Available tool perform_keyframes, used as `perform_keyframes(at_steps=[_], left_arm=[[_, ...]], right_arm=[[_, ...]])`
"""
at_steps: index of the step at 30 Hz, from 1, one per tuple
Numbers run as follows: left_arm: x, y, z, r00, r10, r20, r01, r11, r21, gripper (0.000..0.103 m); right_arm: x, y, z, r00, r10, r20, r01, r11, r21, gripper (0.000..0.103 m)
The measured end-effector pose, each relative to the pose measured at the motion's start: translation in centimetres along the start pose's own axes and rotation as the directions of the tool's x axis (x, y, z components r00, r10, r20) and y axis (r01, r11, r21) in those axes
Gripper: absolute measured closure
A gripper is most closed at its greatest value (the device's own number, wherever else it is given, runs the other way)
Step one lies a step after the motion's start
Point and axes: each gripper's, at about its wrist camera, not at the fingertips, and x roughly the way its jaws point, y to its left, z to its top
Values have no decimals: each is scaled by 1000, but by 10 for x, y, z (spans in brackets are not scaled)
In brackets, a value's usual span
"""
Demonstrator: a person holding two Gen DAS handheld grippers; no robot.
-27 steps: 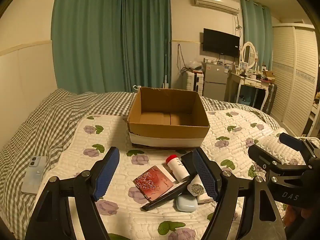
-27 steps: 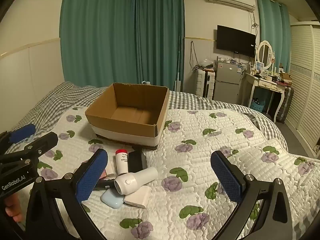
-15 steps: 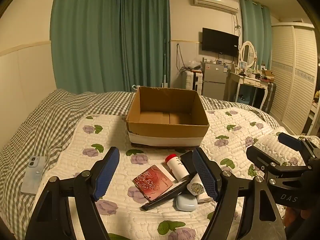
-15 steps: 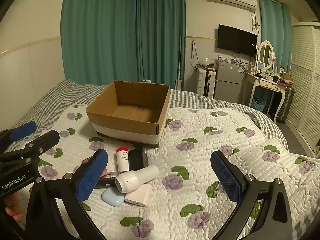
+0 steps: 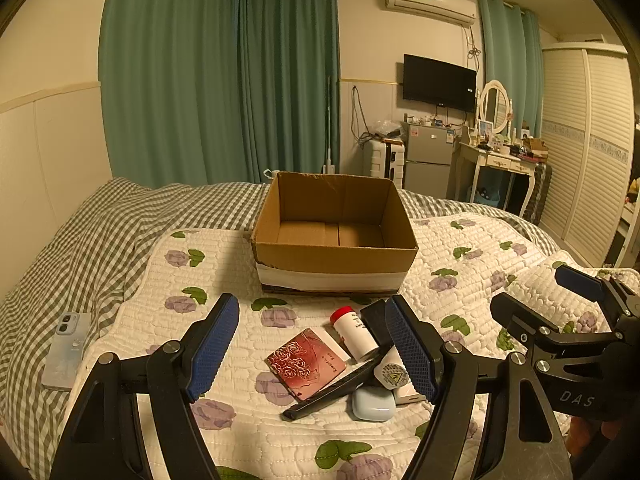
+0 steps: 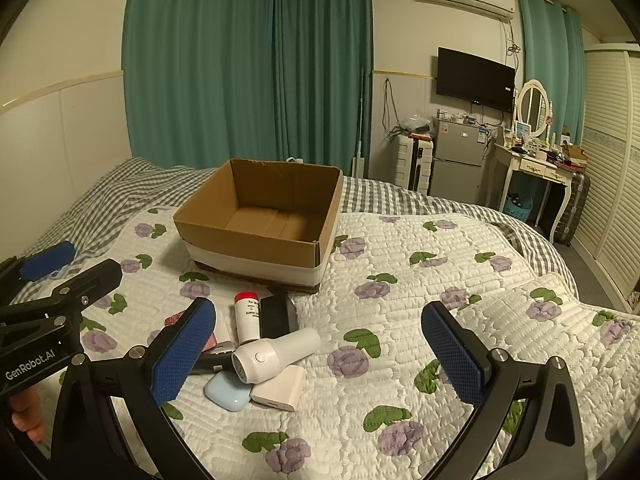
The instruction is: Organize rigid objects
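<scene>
An open, empty cardboard box stands on the quilted bed. In front of it lies a pile: a red-capped white bottle, a red rose-patterned card case, a black block, a white handheld device, a light-blue case, a white power bank and a black stick. My left gripper is open and empty, above the pile. My right gripper is open and empty, right of the pile.
A phone lies on the checked sheet at the left. The bed's flowered quilt stretches right of the box. A fridge, dressing table and wardrobe stand beyond the bed.
Both grippers drifted slightly; the view of the box and pile shifted a little. Nothing was taken hold of or moved.
</scene>
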Motion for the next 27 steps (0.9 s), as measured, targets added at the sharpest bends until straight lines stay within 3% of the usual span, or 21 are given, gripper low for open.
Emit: perform_keyframes(at_steps=[27], left_arm=[[3,-1,-3,1000,2,0,-2,1000,3,25]], right_arm=[[2,3,0,1000,5,-5,-5,1000,-8,0]])
